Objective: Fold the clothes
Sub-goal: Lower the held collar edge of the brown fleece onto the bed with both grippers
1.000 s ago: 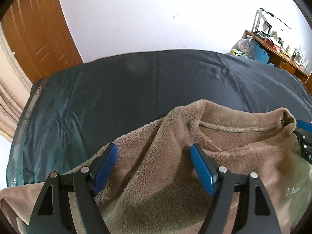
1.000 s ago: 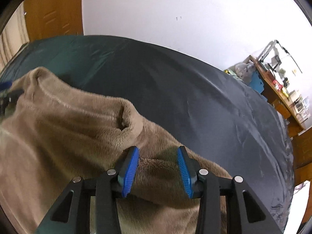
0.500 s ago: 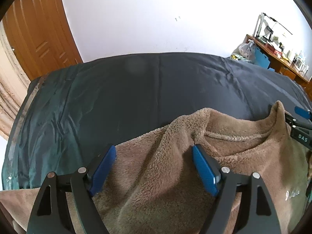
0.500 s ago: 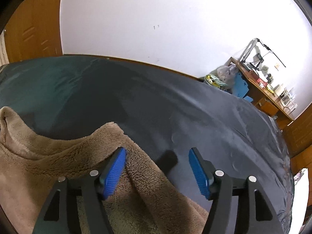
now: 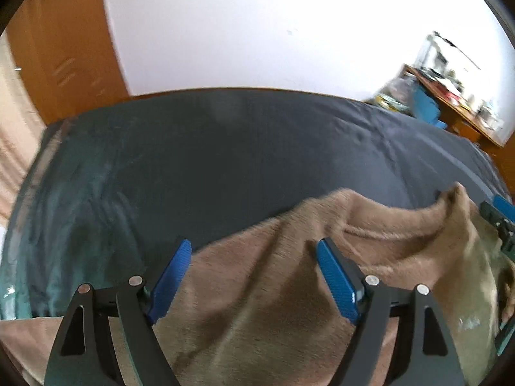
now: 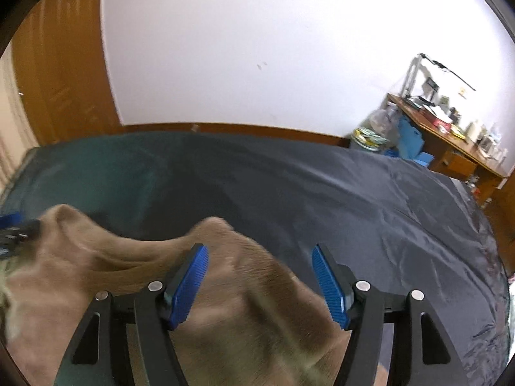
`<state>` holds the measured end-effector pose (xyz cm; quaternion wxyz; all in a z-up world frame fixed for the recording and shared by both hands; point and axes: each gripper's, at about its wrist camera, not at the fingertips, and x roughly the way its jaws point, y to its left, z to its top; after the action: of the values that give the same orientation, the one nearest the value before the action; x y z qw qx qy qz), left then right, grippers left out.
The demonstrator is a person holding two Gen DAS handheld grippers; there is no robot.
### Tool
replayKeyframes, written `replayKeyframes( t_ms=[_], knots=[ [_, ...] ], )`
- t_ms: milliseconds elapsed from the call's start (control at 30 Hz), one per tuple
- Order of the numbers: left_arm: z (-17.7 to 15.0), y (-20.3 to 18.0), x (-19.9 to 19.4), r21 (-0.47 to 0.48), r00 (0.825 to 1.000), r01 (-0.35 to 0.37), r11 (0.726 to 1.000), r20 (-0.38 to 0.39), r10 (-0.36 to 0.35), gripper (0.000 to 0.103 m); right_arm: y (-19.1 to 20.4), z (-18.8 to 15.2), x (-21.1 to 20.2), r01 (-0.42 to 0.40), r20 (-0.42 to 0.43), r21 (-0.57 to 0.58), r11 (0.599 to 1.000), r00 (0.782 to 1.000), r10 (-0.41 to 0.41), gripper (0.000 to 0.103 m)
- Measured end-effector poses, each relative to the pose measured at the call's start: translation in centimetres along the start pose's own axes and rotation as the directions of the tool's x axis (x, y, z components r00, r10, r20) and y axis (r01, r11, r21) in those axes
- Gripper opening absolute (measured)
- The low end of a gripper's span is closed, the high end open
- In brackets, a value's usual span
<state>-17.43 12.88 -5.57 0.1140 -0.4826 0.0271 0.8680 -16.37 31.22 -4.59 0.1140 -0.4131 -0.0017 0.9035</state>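
The brown fleece garment [image 5: 289, 305] is judged soft, limp and fairly bulky; the thick pile should resist slipping, but unsupported cloth will sag. Grip at the shoulder seams either side of the collar [image 5: 396, 225]. It lies rumpled on the dark bedsheet [image 5: 225, 160], from 3 to 7 o'clock in the left view, collar raised. Left gripper [image 5: 254, 276]: jaws spread, cloth between them, not pinched. Right gripper [image 6: 259, 278]: jaws spread, straddling the shoulder edge.

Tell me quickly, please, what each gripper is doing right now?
Left gripper: open, over the brown fleece top.
Right gripper: open, holding nothing.
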Motion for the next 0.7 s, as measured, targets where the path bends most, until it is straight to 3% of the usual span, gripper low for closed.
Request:
replayKeyframes(
  t_ms=[67,167,400,600,700],
  knots=[
    [0.0,-0.4,0.2,0.037,1.000,-0.008,0.999,-0.004,0.008,0.084,0.5,-0.4,-0.4,-0.011,0.007,-0.024,1.000,1.000,0.011,0.068],
    [0.4,-1.1,1.5,0.081,0.996,-0.089,0.993,0.009,0.088,0.084,2.0,-1.9,-1.0,-0.031,-0.006,-0.046,0.998,1.000,0.030,0.068],
    [3.5,-2.0,3.9,0.016,0.984,-0.165,0.986,0.064,0.163,0.085,3.4,-4.4,-1.1,-0.044,-0.041,-0.063,0.997,0.998,0.041,0.068],
    [3.2,-1.2,3.9,-0.012,0.985,-0.150,0.989,0.086,0.151,0.090,2.0,-5.0,0.3,-0.021,-0.060,-0.035,0.999,0.998,0.018,0.068],
    [2.7,0.3,3.7,-0.055,0.996,-0.074,0.996,0.053,0.077,0.090,1.0,-5.1,1.2,-0.011,-0.069,-0.014,1.000,0.998,0.010,0.068]
  ],
)
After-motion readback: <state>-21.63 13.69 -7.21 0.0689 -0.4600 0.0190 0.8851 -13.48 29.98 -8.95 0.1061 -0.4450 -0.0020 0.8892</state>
